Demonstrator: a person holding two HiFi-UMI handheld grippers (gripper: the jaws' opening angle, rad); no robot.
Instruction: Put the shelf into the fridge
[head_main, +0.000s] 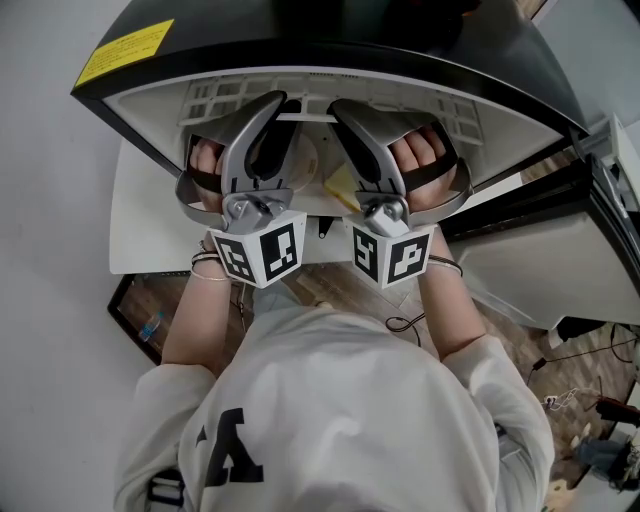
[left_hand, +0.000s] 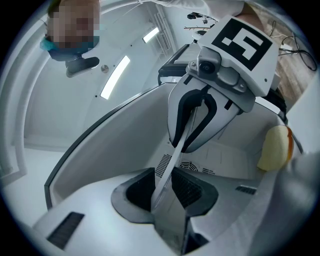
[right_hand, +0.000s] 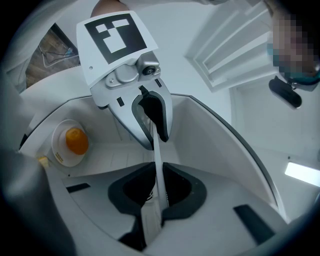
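Step in hand: I judge that I am feeding the shelf into the fridge. To do it well, I would hold both grippers at the same height so the panel cannot twist. I would go in slowly, square to the side walls, and let go only once it rests on its supports.
Hands: my left hand (head_main: 205, 160) and right hand (head_main: 425, 150) sit in the gripper handles, closest to me, at the fridge mouth.
Left gripper (left_hand: 165, 187): the jaws are drawn in to a narrow gap and pinch the thin edge of the shelf. Nothing else is between them.
Right gripper (right_hand: 157, 185): the same here, with the jaws nearly together and clamped on the same thin edge.
Shelf (left_hand: 176, 150): a pale, flat panel, edge-on in both gripper views, running straight from one pair of jaws to the other. It hangs in the air at the open front and, by my reading, is not yet seated.
Fridge (head_main: 300, 40): black on top, white inside, with its opening facing me and white walls on both sides of the panel.
Dish (right_hand: 70, 142): a round white dish with an orange lump, apparently on the inner floor. It lies off to one side, apart from the shelf, and I would steer clear of it.
Vent grille (left_hand: 192, 169): on the back wall, farthest in, beyond the panel.
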